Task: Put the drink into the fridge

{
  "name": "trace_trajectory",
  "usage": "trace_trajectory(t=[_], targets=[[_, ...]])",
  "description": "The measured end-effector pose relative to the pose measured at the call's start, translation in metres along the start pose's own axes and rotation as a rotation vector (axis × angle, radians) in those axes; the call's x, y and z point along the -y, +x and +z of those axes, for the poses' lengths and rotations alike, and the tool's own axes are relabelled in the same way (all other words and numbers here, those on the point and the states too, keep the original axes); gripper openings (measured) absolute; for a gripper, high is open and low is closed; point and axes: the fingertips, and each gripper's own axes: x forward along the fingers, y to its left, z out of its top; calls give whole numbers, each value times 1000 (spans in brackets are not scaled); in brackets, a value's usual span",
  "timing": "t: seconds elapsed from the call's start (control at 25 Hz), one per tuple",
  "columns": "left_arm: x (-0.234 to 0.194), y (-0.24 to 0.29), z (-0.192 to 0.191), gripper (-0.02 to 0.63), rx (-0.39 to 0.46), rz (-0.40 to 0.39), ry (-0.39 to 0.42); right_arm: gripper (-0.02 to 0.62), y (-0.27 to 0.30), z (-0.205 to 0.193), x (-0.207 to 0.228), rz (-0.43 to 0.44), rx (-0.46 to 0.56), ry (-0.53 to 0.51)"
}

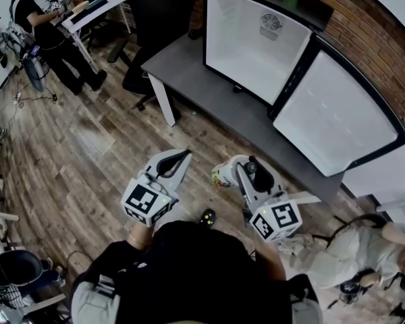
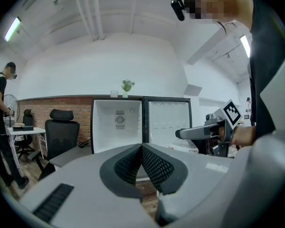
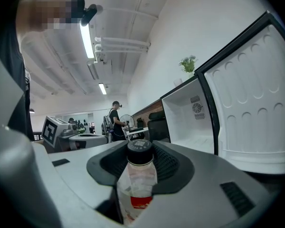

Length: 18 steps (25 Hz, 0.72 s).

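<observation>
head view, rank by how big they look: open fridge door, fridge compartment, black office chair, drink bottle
1. open fridge door and fridge compartment, about alike
2. black office chair
3. drink bottle, though nearest the camera

- A dark grey desk [image 1: 209,90] on white legs is recorded in the upper centre of the head view.
- The fridge [image 1: 256,42] is stood directly on the desk. Its door [image 1: 334,113] is swung open towards the right of the frame and a white interior is exposed.
- A dark cable [image 2: 84,143] is noted on the desk top, just left of the fridge in the left gripper view.
- A small potted plant [image 2: 127,85] is carried on the fridge's top.
- A wood-plank floor [image 1: 88,147] is seen across the left of the head view.
- A black office chair [image 1: 158,15] is stood on the floor at the desk's left end.
- A white table [image 1: 94,9] is placed on the floor at upper left, with a person [image 1: 50,36] standing beside it.
</observation>
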Motion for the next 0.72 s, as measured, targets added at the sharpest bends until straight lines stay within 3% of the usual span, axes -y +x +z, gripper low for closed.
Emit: trace_trajectory(t=[0.32,0.72], targets=[[-15,-9,-13,-5,-38,58,-11,150,14,-7,3,29,-11,19],[-21,6,-5,-5,-27,38,-11,150,23,4,14,11,9,7]])
